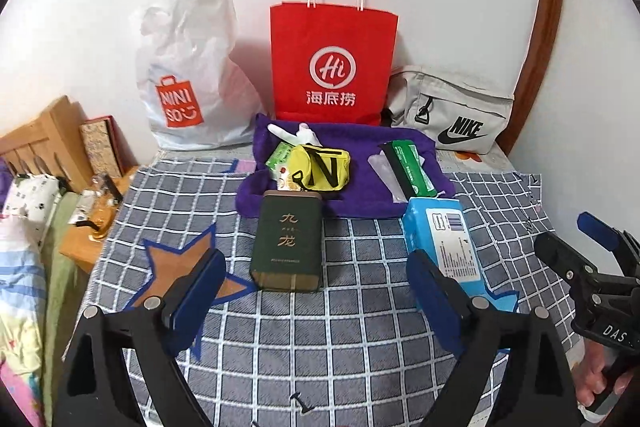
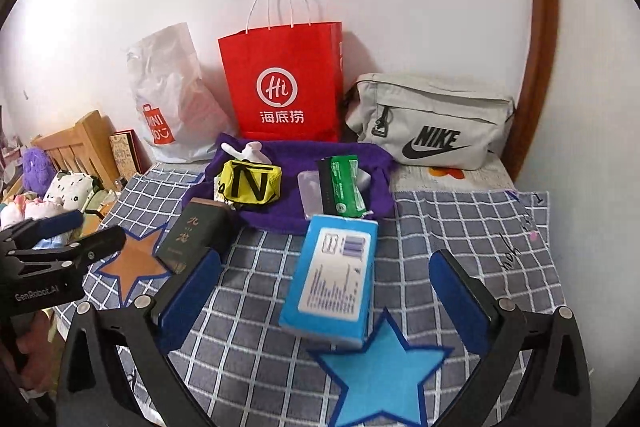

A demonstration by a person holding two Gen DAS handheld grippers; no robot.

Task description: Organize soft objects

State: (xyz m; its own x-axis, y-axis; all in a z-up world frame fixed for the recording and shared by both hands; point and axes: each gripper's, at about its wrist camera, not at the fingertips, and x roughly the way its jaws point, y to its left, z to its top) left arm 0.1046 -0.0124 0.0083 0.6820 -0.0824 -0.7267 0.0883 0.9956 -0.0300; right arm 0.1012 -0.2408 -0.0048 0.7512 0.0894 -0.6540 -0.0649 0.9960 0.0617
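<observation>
A purple towel [image 1: 360, 195] [image 2: 280, 215] lies on the checked cloth. On it sit a yellow pouch [image 1: 320, 167] [image 2: 252, 183], a green packet [image 1: 412, 167] [image 2: 344, 187], a white soft item [image 1: 300, 133] [image 2: 250, 151] and a small green sachet [image 1: 280, 153]. A dark green box [image 1: 288, 239] [image 2: 196, 233] and a blue tissue pack [image 1: 444, 243] [image 2: 336, 275] lie in front of the towel. My left gripper [image 1: 316, 303] is open and empty, just short of the dark box. My right gripper [image 2: 324, 311] is open and empty around the near end of the blue pack.
Against the wall stand a white Miniso plastic bag [image 1: 188, 79] [image 2: 168, 107], a red paper bag [image 1: 332, 63] [image 2: 284, 83] and a grey Nike pouch [image 1: 452, 111] [image 2: 428, 123]. The cloth [image 1: 340, 327] bears an orange star [image 1: 180, 267] and a blue star [image 2: 380, 375]. A wooden bedside shelf [image 1: 80, 227] is on the left.
</observation>
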